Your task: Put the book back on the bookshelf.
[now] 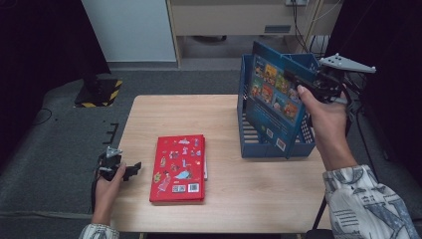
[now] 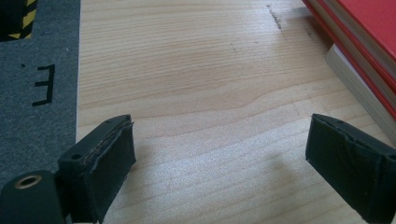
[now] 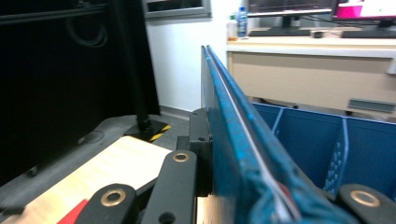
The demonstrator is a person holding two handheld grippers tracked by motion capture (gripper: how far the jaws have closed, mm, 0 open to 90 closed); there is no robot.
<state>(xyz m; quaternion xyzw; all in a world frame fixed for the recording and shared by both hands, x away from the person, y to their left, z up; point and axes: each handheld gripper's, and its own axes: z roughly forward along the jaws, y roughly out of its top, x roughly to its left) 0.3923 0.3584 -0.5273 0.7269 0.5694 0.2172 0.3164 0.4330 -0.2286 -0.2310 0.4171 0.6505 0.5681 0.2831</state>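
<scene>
Wooden table (image 1: 224, 119), blue book (image 1: 272, 102) clamped in right tongs (image 1: 304, 89)

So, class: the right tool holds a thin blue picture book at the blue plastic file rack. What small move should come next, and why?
Probably lower the thin blue picture book deeper into the blue plastic file rack: the right tool grips its upper edge, and the book leans tilted, partly above the rim.

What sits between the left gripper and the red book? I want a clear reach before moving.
Only bare wooden table: in the left gripper view, nothing lies between the open left gripper and the red book, and the high view agrees.
</scene>
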